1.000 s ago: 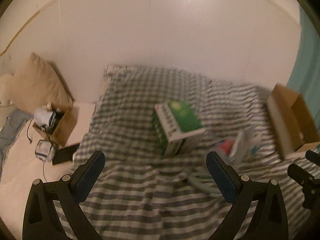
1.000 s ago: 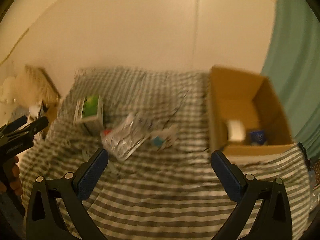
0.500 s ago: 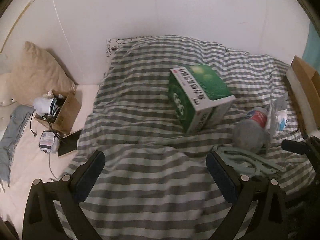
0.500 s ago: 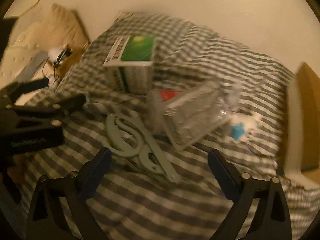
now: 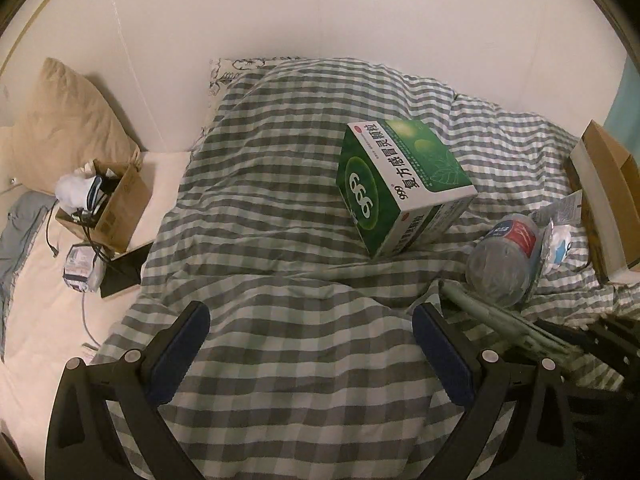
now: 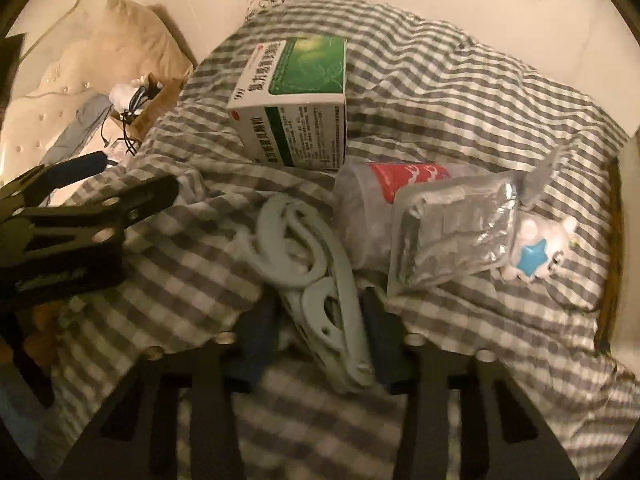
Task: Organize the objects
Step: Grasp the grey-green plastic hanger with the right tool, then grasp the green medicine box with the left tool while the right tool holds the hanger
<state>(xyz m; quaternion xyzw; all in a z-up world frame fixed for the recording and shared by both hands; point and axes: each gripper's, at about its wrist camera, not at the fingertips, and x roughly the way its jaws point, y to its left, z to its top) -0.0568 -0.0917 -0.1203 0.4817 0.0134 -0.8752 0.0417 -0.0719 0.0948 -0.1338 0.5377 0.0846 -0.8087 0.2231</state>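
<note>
The pale green hangers (image 6: pixel 320 280) are lying bundled on the gray checked duvet (image 6: pixel 460 80), low in the right wrist view. Their long axis is running from about 11 o'clock, where the curved hooks are pointing away toward the green medicine box (image 6: pixel 296 100), down to 5 o'clock, where the flat bodies are ending between the blue pads. The right gripper (image 6: pixel 316 328) is pitching steeply downward over them; its jaws are closing, with the hanger bodies sitting between the pads (image 6: pixel 256 332). Blur is preventing any ruling on whether the pads are already pressing.

At 1 o'clock from the hangers, a clear jar with a red label (image 6: pixel 384 184) is lying on its side, touching a silver foil pouch (image 6: pixel 452 232). A small white toy with a blue star (image 6: pixel 536 252) is resting at 3 o'clock of the pouch.

The left gripper (image 5: pixel 306 356) is hanging above bare duvet, also angling downward, jaws spread wide with nothing between them. In its view the medicine box (image 5: pixel 400 184) is sitting at 1 o'clock, the hangers (image 5: pixel 500 316) at 3 o'clock, and a cardboard box (image 5: pixel 608 196) at the right edge. At 10 o'clock a smaller open carton (image 5: pixel 116 200) is standing beside a beige pillow (image 5: pixel 68 120).
</note>
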